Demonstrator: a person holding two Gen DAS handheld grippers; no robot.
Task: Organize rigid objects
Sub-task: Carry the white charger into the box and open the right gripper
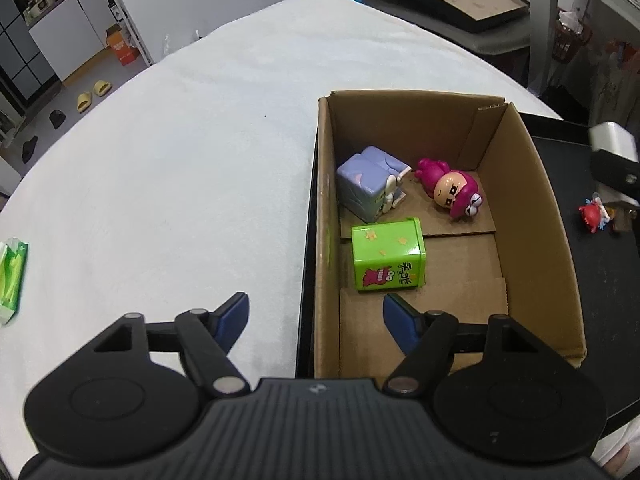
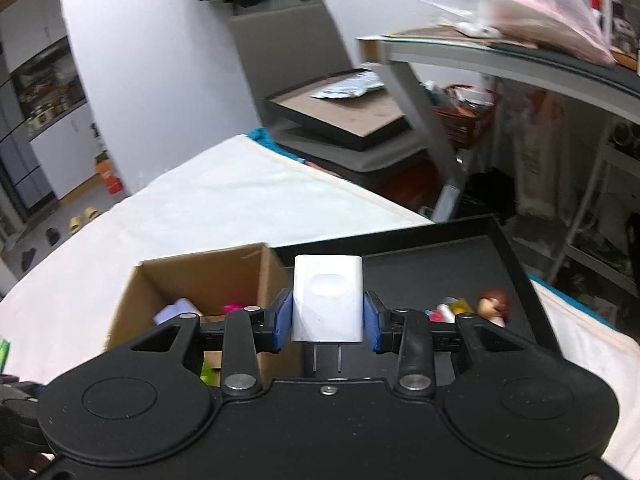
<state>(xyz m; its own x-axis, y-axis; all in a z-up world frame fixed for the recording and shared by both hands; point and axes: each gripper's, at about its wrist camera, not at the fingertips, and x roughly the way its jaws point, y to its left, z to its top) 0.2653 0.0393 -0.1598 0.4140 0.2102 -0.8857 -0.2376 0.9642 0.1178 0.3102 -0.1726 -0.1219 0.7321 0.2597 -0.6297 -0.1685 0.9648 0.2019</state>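
A cardboard box (image 1: 532, 208) stands on the white-covered table and holds a lilac block toy (image 1: 370, 184), a pink figurine (image 1: 452, 192) lying down and a green tin (image 1: 386, 256). My left gripper (image 1: 316, 316) hangs open over the box's near left wall, nothing between its blue pads. My right gripper (image 2: 327, 320) is shut on a white plug charger (image 2: 327, 300), prongs pointing back at the camera, above the box (image 2: 248, 276) and the black tray (image 2: 472, 264). That charger (image 1: 612, 142) also shows blurred at the right edge of the left wrist view.
A small red toy (image 1: 594, 216) lies on the black tray (image 1: 616, 280) right of the box; more small figures (image 2: 492, 306) lie there too. A green packet (image 1: 12, 276) sits at the table's left edge. Chairs, a desk and shelves stand beyond the table.
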